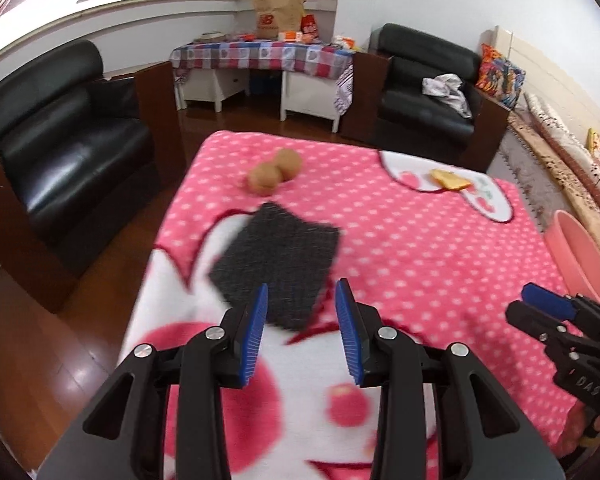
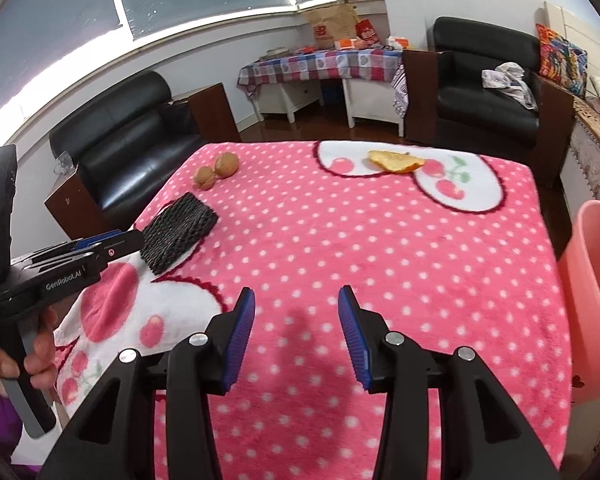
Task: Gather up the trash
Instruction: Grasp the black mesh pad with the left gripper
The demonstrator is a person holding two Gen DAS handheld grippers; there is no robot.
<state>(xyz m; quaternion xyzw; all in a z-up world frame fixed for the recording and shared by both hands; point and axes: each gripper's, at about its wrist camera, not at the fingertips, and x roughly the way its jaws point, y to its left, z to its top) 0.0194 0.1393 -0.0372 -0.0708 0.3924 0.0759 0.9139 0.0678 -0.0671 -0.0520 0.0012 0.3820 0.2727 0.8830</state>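
I see black armchairs [image 2: 132, 136] flanking the table under its pink dotted blanket [image 2: 380, 248], with a pink bin [image 2: 596, 300] at its right edge. The black foam net [image 1: 278, 268] lies just ahead of my released left gripper [image 1: 302, 334], two walnuts [image 1: 276, 172] beyond it, orange peel [image 2: 396, 160] far right. My right gripper [image 2: 296, 338] hangs spread, empty; the left reads "GenRobot.AI", and the far paper bag [image 2: 332, 26] bears an NB logo.

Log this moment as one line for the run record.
left gripper: open, near black foam net | right gripper: open, empty | orange peel, walnuts: on blanket | pink bin: table edge
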